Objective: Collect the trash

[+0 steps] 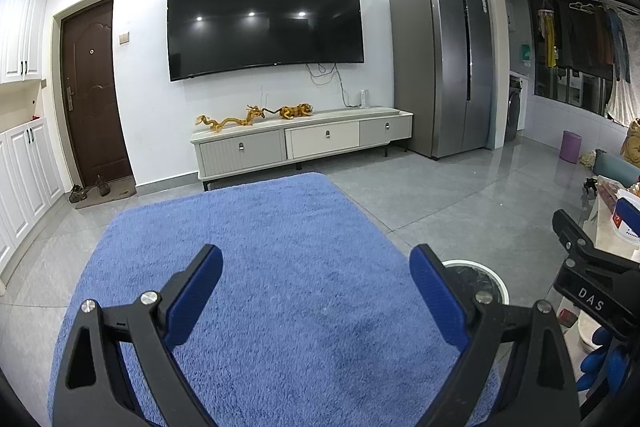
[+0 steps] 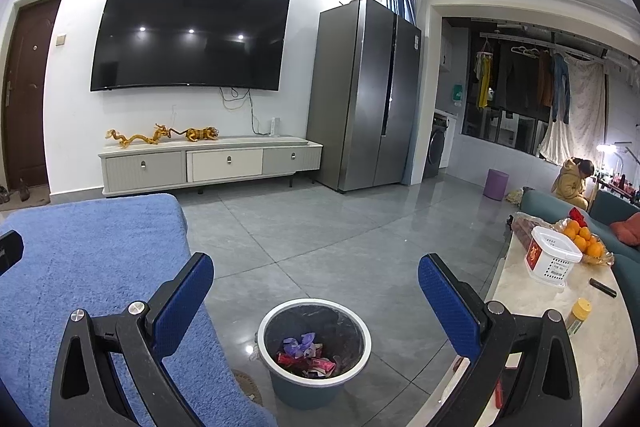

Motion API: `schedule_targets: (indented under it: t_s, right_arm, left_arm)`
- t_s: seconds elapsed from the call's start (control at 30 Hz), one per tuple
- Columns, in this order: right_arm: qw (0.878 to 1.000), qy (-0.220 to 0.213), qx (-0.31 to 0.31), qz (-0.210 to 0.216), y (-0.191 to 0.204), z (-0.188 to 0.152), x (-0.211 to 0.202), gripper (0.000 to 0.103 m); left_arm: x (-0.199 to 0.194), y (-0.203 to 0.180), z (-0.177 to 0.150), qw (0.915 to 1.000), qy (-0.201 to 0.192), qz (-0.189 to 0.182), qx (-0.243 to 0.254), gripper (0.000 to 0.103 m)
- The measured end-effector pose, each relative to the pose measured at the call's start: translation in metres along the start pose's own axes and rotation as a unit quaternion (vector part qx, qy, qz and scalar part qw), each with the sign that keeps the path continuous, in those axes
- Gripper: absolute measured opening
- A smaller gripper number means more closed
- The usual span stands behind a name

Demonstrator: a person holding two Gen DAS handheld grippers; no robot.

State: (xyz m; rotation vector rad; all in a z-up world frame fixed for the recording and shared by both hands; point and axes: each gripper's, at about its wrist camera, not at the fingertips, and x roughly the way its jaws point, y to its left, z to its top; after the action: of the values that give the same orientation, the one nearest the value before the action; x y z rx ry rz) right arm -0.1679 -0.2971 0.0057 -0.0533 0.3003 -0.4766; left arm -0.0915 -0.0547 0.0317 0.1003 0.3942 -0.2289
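A round trash bin (image 2: 314,351) with a white rim and dark liner stands on the grey floor. It holds crumpled purple and red wrappers (image 2: 306,353). My right gripper (image 2: 316,291) is open and empty, held above the bin. My left gripper (image 1: 316,285) is open and empty over a blue cloth-covered surface (image 1: 280,267). The bin's rim (image 1: 496,277) shows behind the left gripper's right finger. The right gripper's body (image 1: 588,267) shows at the right edge of the left wrist view.
A marble-top table (image 2: 560,315) at the right carries a white basket (image 2: 550,257), oranges (image 2: 586,239), a yellow-capped bottle (image 2: 578,315) and a remote. A TV cabinet (image 2: 208,163), fridge (image 2: 364,95) and purple stool (image 2: 495,183) stand farther off. A person (image 2: 574,177) sits far right.
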Motion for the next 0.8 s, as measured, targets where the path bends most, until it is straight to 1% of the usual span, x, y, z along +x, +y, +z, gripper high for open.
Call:
schedule_targets:
  t_s: [0.3, 0.8]
  right_arm:
    - [1.0, -0.005, 0.001, -0.004, -0.0041, 0.0004, -0.0022, 0.103]
    - [1.0, -0.005, 0.003, -0.005, -0.0065, 0.0012, -0.0016, 0.103]
  left_arm:
    - [0.0006, -0.0044, -0.0032, 1.0, 0.002, -0.004, 0.005, 0.095]
    - [0.0026, -0.0017, -0.0049, 0.9999, 0.01, -0.011, -0.003, 0.095]
